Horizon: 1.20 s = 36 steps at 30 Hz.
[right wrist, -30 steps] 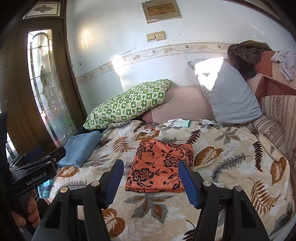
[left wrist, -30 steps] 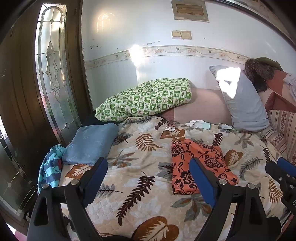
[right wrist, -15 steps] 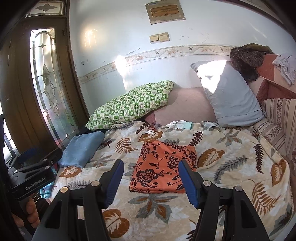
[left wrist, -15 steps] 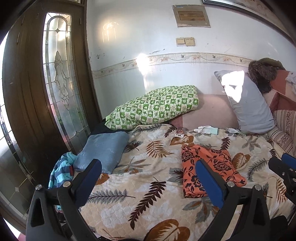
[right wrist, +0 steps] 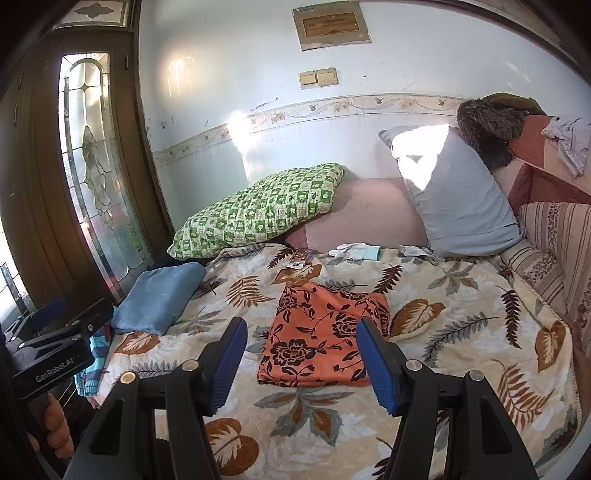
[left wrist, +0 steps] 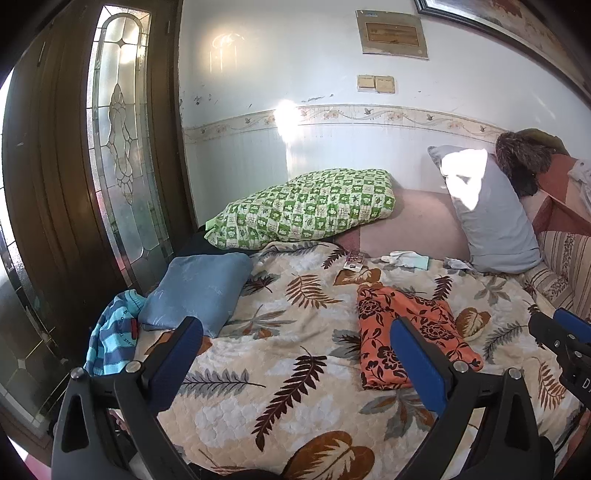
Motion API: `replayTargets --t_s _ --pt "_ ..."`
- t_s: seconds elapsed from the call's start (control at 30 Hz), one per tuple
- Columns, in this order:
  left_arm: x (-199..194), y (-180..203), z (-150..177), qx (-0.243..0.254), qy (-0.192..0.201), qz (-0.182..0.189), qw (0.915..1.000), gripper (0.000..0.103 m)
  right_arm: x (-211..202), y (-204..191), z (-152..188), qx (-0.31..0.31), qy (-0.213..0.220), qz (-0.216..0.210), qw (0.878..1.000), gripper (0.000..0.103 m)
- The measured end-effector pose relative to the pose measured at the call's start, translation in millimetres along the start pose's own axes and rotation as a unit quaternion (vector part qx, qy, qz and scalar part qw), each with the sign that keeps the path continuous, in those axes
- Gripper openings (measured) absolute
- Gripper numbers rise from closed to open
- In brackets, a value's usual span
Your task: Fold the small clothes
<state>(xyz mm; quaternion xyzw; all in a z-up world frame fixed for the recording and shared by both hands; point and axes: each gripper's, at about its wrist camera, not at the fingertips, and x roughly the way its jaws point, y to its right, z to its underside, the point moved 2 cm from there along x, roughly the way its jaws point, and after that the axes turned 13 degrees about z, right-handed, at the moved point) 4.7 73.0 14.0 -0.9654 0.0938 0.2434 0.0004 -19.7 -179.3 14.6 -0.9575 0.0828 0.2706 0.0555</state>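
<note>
The folded orange floral cloth point(right wrist: 325, 336) lies on the bed point(right wrist: 461, 332) directly ahead of the right gripper point(right wrist: 301, 363), long axis pointing away, nearer it than the left gripper point(left wrist: 295, 365); both jaws gape wide, empty.

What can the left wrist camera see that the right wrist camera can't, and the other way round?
Only the left wrist view shows the dark picture frame high on the wall, plus most of the striped blue garment. Only the right wrist view shows the grey cloth draped at far right and the person's hand. Both show the folded orange floral garment, green checked pillow and open grippers.
</note>
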Motion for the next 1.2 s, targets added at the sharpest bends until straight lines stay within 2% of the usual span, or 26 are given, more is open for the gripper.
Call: replayTargets --t_s 0.37,0.63,1.2 --pt "19 -17 2 -0.011 -0.011 -0.018 0.9997 0.101 31 -20 -5 -0.015 -0.019 -0.021 0.999 0.065" --pt "40 -10 -1 -0.010 -0.031 -0.010 0.9994 0.101 53 -22 -2 -0.020 -0.029 -0.019 0.999 0.065" --pt "95 30 -10 -0.008 -0.065 0.075 0.9950 0.101 100 14 0 0.013 -0.060 -0.008 0.998 0.065"
